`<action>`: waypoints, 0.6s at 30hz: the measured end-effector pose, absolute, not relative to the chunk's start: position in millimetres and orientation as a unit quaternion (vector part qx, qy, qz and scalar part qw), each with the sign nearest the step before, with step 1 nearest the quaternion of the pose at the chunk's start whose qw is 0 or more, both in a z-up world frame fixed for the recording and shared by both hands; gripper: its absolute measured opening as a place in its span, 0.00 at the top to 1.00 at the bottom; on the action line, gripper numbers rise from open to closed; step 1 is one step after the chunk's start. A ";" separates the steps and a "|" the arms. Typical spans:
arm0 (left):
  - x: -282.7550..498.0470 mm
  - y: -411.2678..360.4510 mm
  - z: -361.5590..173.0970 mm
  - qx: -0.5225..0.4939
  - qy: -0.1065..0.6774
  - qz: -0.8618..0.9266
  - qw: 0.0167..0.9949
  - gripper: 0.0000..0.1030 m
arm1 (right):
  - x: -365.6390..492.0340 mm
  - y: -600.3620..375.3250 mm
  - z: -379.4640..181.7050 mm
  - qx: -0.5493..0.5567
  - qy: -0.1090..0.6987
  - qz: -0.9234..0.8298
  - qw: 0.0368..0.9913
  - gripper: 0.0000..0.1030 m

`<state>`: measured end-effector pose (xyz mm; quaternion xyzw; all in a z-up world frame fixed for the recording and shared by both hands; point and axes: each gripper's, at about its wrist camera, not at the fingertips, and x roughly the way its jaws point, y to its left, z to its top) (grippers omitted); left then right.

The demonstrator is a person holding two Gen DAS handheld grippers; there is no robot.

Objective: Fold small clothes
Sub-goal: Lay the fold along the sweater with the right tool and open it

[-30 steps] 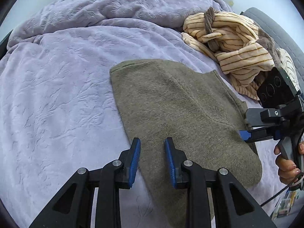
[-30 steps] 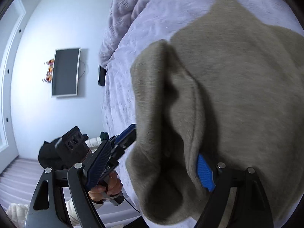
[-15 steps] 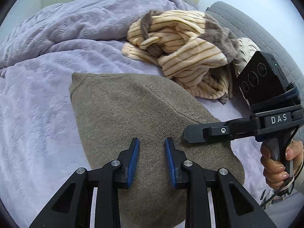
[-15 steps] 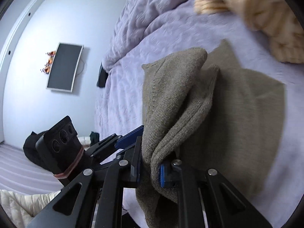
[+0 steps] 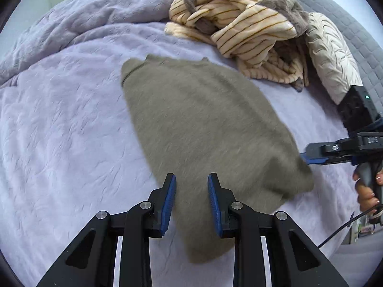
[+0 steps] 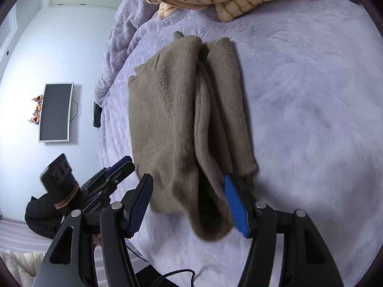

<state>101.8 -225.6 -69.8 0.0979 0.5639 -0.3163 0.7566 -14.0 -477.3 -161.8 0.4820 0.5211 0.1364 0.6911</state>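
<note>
Sweater (image 6: 167, 124): a taupe, fuzzy knit lying mid-frame on the lilac quilt (image 5: 59, 131) of the bed, folded lengthwise, a ribbed layer bunched along its centre. The right claw (image 6: 189, 205) has just been opening; its pads straddle the near end without pressing. The left claw (image 5: 191, 201) hovers at the near edge, narrowly parted and empty. To finish well, I would smooth the bunched ridge flat before the next fold, keeping edges aligned. A striped plush garment (image 5: 241, 24) lies crumpled at upper right.
</note>
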 end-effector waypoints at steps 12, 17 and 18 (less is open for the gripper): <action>72.2 -228.6 -81.9 0.081 0.594 -0.337 0.726 0.72 | -32.5 -439.9 -130.6 0.282 0.554 0.088 0.778 0.52; 66.4 -227.4 -83.2 0.131 0.580 -0.343 0.727 0.72 | -25.5 -431.4 -140.6 0.375 0.550 0.174 0.726 0.94; 64.8 -223.1 -87.5 0.146 0.581 -0.343 0.724 0.72 | -28.3 -431.8 -138.1 0.387 0.544 0.182 0.722 0.94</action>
